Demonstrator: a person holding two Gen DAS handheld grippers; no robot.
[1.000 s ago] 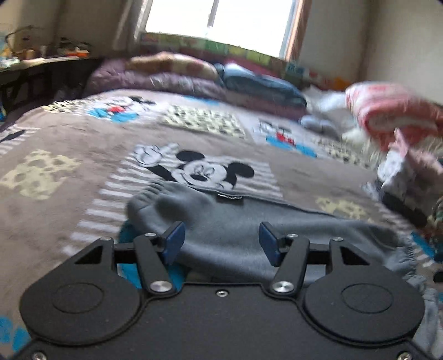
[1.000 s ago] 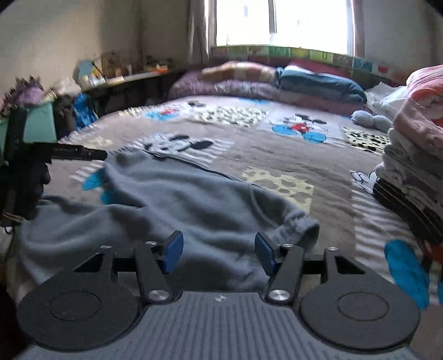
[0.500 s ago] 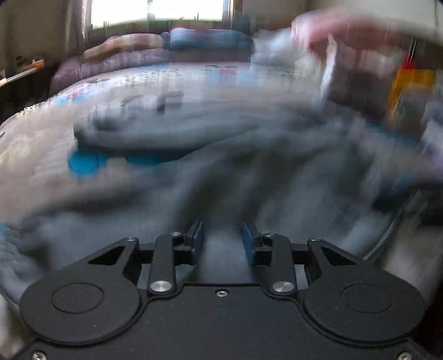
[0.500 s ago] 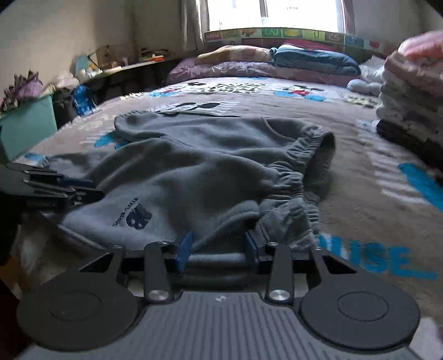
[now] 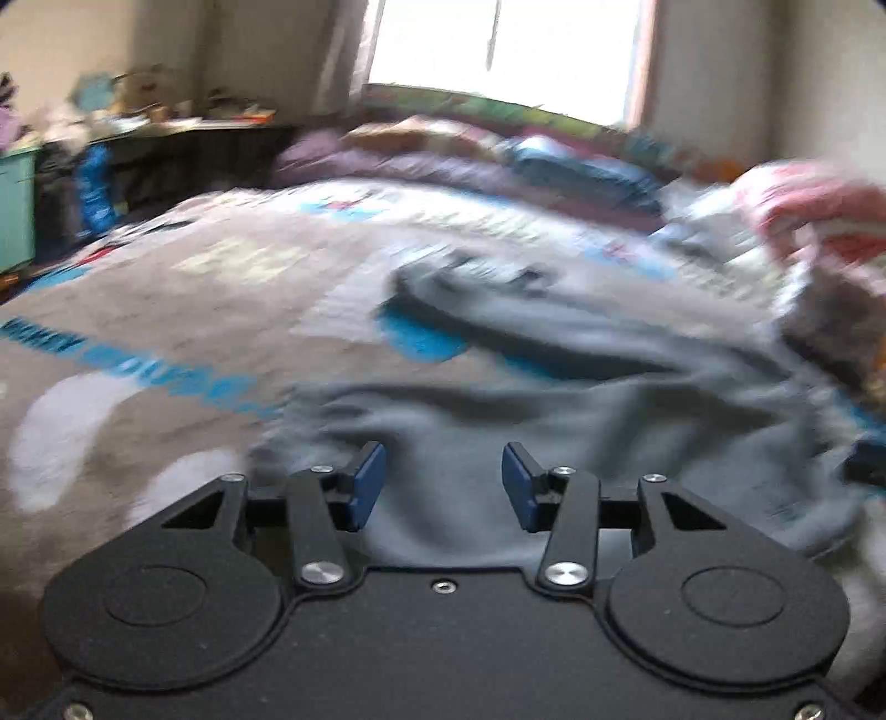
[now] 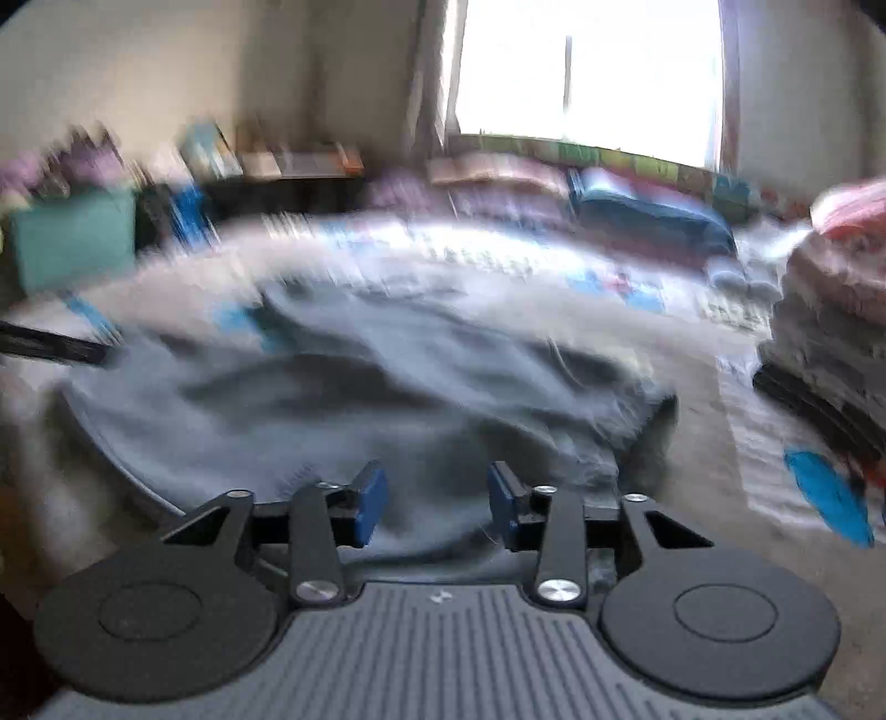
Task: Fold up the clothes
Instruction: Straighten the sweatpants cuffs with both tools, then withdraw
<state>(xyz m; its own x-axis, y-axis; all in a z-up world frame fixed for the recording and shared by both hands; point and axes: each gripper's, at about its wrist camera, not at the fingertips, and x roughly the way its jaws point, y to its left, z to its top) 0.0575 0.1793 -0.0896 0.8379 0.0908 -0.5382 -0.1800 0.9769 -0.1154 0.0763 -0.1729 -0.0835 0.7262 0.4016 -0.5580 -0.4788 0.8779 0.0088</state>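
The grey sweatpants (image 6: 398, 387) lie rumpled on the cartoon-print bedspread (image 5: 166, 310), spreading from 6 toward 1 o'clock of the left gripper (image 5: 443, 484). It and the right gripper (image 6: 434, 501) both gape, holding nothing. Both views are smeared, so a hasty pinch may catch bedspread or one layer, skewing any fold

Bright window (image 5: 506, 52), pale walls (image 6: 166, 66), patterned bed (image 5: 194, 288), cluttered desk (image 5: 183, 124)
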